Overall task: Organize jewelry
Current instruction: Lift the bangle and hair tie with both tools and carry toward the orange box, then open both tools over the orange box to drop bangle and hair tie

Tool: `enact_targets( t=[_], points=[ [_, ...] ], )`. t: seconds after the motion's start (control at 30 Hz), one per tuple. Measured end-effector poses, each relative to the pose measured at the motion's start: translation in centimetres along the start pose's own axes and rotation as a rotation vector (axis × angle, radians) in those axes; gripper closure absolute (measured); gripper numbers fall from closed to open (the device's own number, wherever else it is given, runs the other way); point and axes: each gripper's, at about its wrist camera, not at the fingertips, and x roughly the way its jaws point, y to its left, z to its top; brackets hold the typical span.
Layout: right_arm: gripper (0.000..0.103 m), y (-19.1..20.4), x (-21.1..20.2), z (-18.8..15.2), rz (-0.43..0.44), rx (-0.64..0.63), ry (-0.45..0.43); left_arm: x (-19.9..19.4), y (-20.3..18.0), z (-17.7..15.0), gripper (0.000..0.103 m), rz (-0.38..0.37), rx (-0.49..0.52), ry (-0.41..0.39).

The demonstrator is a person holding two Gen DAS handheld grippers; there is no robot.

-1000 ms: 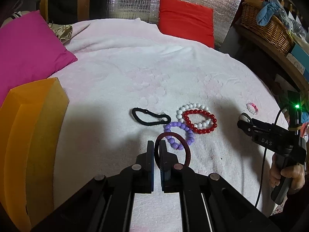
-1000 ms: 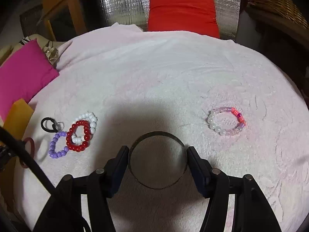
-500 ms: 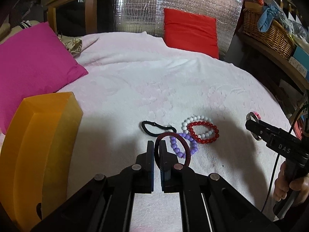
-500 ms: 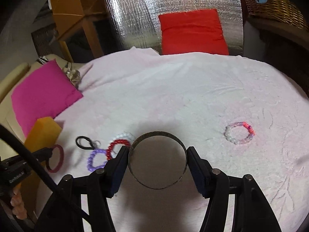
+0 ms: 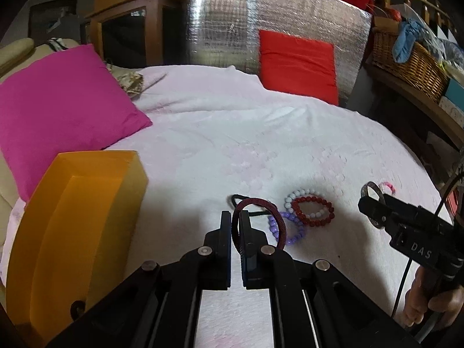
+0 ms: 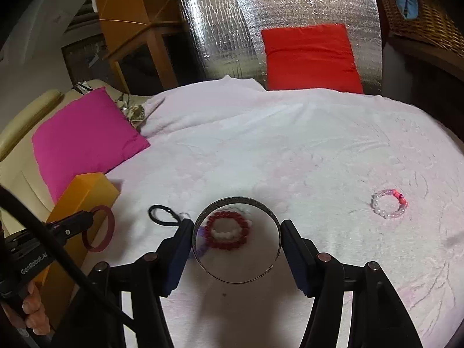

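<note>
My left gripper (image 5: pixel 236 220) is shut on a dark red ring bracelet (image 5: pixel 278 220) and holds it above the bed, right of the orange box (image 5: pixel 87 203). My right gripper (image 6: pixel 237 242) is shut on a wide metal bangle (image 6: pixel 203 261), held over the red bead bracelet (image 6: pixel 227 233). On the white blanket lie a black hair tie (image 5: pixel 236 200), a purple bead bracelet (image 5: pixel 291 232), a red bead bracelet (image 5: pixel 313 210) and a white bead bracelet (image 5: pixel 293 195). A pink and white bead bracelet (image 6: pixel 390 204) lies apart at the right.
A magenta pillow (image 5: pixel 58 107) lies at the left behind the orange box. A red cushion (image 5: pixel 298 69) leans on a silver foil panel (image 5: pixel 232 23) at the back. A wicker basket (image 5: pixel 409 63) stands on a shelf at the right.
Both grippers have lifted and moved left. The left one with the dark red ring is nearer the orange box. The right one with the bangle now hovers over the red bracelet.
</note>
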Motion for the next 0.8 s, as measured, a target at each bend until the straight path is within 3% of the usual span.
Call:
enact_targets(
  t=[0.47, 0.67, 0.8],
  points=[
    [0.039, 5.8, -1.4, 0.6, 0.114, -0.006, -0.087, -6.0, 4.0, -1.0, 0.098, 0.203, -0.109, -0.136],
    [0.039, 10.8, -0.2, 0.8, 0.182, -0.056, -0.073, -8.8, 10.3, -2.8, 0.098, 0.378, -0.301, -0.179],
    [0.039, 15.5, 1.3, 1.2, 0.234, -0.138, -0.042, -8.6, 14.3, -3.5, 0.098, 0.486, -0.374, -0.157]
  ],
)
